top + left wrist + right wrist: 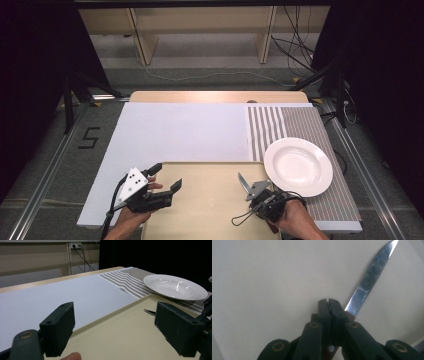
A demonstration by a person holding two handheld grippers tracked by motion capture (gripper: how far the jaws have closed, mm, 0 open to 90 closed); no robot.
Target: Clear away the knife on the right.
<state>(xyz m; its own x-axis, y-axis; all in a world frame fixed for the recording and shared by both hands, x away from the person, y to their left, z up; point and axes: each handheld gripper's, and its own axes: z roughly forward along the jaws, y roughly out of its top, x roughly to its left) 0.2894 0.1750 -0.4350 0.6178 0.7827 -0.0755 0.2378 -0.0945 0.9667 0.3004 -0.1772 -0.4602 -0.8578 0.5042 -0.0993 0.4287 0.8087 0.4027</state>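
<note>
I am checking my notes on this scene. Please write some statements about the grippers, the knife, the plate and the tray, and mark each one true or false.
1. The right gripper is shut on a knife. True.
2. The left gripper holds a fork. False: its jaws stand wide apart with nothing between them.
3. The white plate rests mostly on the striped mat, on the right side of the table. True.
4. Food lies on the plate. False: the plate is bare.
5. The knife blade is over the beige tray. True.
6. The beige tray lies at the far edge of the table. False: it lies at the near edge, by the person's hands.
</note>
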